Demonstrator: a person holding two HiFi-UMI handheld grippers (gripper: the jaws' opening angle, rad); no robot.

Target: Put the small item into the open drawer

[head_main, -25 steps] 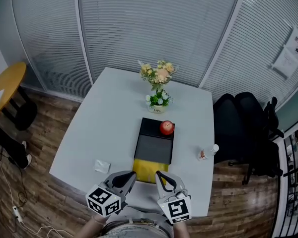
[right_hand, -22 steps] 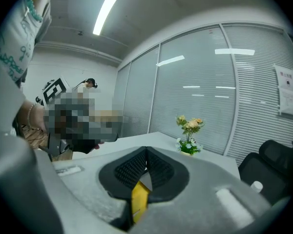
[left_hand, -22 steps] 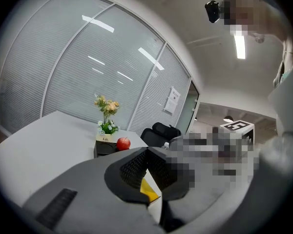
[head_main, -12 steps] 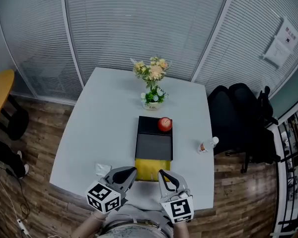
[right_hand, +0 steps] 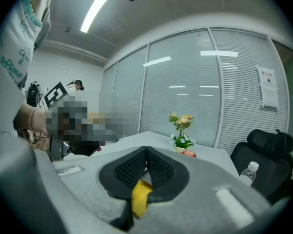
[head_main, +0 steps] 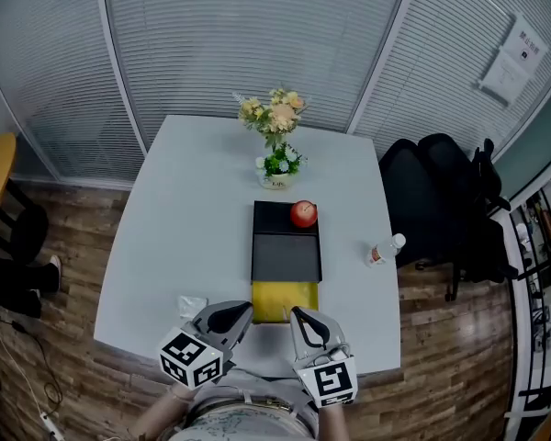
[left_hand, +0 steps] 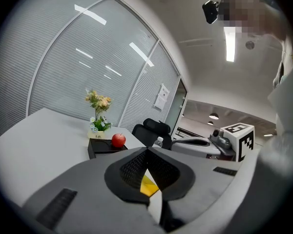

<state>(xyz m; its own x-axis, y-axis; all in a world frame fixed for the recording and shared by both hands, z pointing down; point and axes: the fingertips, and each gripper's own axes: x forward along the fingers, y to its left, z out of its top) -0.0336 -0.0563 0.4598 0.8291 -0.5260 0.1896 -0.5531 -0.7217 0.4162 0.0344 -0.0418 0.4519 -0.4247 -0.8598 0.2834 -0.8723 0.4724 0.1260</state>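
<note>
Head view: the small white item (head_main: 191, 306), perhaps a folded packet, lies on the counter (head_main: 193, 200) left of the open yellow drawer (head_main: 283, 301), near the left claw (head_main: 245, 310). The right claw (head_main: 296, 314) hovers at the drawer's front.

Left gripper view: jaws clenched together, holding nothing.

Right gripper view: jaws likewise clenched and empty.

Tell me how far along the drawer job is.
Done: the yellow drawer of the black box stands open. In hand: nothing; the left claw and right claw are shut and empty. Left: the small white packet lies on the white table, not yet picked up.
</note>
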